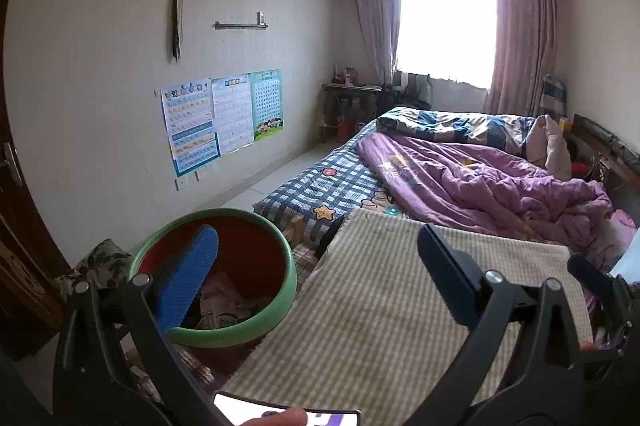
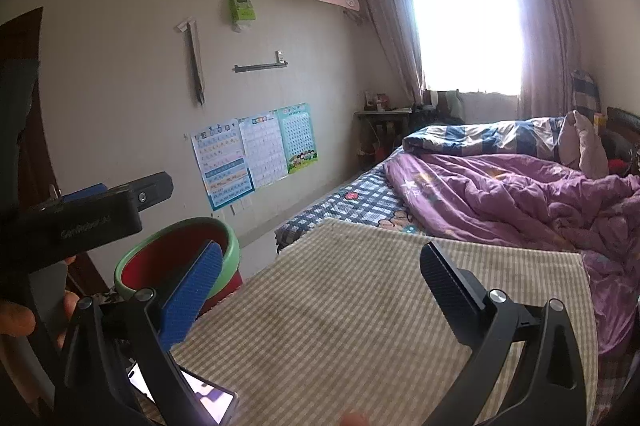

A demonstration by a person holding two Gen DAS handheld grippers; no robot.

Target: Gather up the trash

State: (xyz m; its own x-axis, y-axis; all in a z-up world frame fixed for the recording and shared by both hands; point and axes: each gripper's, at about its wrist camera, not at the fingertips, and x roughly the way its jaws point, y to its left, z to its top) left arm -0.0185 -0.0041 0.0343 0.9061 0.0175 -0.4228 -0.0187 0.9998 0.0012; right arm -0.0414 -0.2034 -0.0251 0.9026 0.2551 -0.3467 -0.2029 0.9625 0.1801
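Note:
A red bin with a green rim [image 1: 276,250] stands beside the bed's foot, with crumpled paper trash [image 1: 224,306] inside it. It also shows in the right wrist view [image 2: 228,230]. My left gripper [image 1: 320,266] is open and empty, its blue left finger over the bin's mouth and its right finger over a beige striped mat [image 1: 380,306]. My right gripper [image 2: 320,286] is open and empty above the same mat [image 2: 340,306]. The left gripper's body [image 2: 80,222] shows at the left of the right wrist view.
A bed with a plaid sheet [image 1: 320,185] and rumpled purple quilt [image 1: 480,181] fills the right. A phone [image 2: 208,398] lies at the mat's near edge. Posters [image 1: 224,117] hang on the left wall. A cluttered desk [image 1: 352,93] stands under the window. A dark door [image 1: 16,226] is at left.

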